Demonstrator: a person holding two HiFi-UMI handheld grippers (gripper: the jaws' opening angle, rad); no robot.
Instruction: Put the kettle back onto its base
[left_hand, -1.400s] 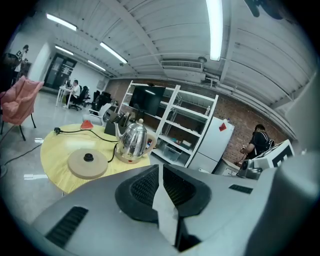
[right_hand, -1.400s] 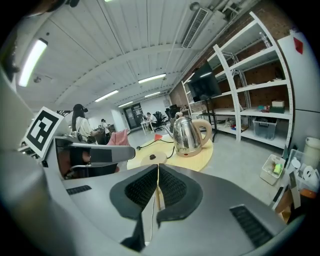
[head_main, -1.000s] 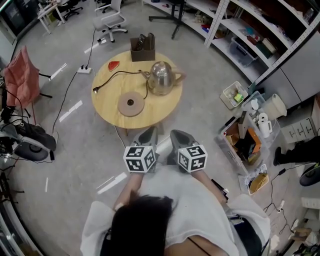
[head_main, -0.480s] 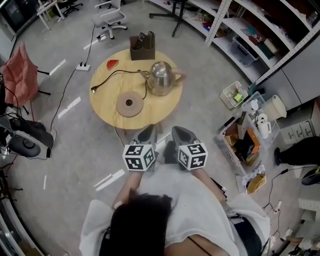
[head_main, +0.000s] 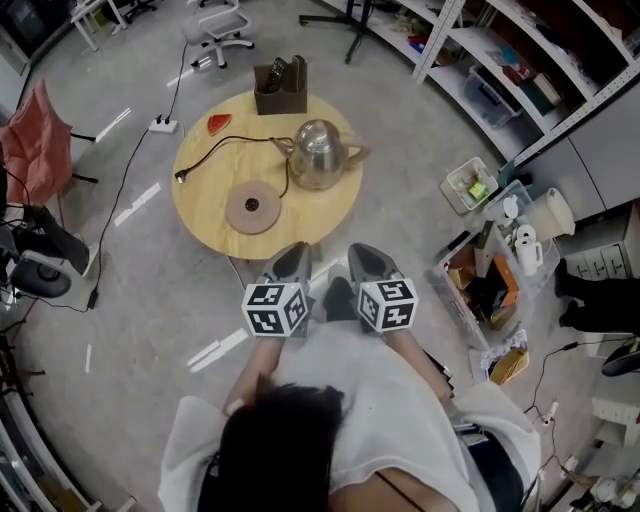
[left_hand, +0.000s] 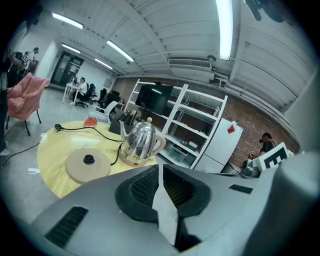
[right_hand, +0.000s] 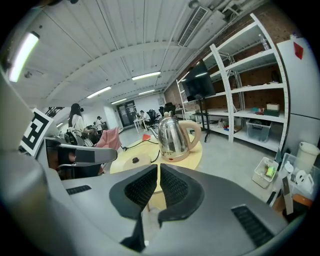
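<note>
A steel kettle (head_main: 318, 155) with a beige handle stands on the right part of a round wooden table (head_main: 205, 215), off its base. The round beige base (head_main: 251, 207) lies left of it, nearer the table's front, with its black cord trailing left. Both grippers hang in front of the table's near edge, short of everything on it. My left gripper (head_main: 297, 250) is shut and empty; its view shows the kettle (left_hand: 141, 141) and base (left_hand: 88, 165) ahead. My right gripper (head_main: 358, 250) is shut and empty too, pointing at the kettle (right_hand: 174, 136).
A brown box (head_main: 281, 88) of tools stands at the table's far edge, a red wedge (head_main: 217, 124) beside it. A power strip (head_main: 162, 126) lies on the floor to the left. Shelving (head_main: 500, 70) and floor bins (head_main: 470, 185) stand to the right.
Both grippers have moved forward towards the table's near edge, staying shut. The kettle and base have not moved.
</note>
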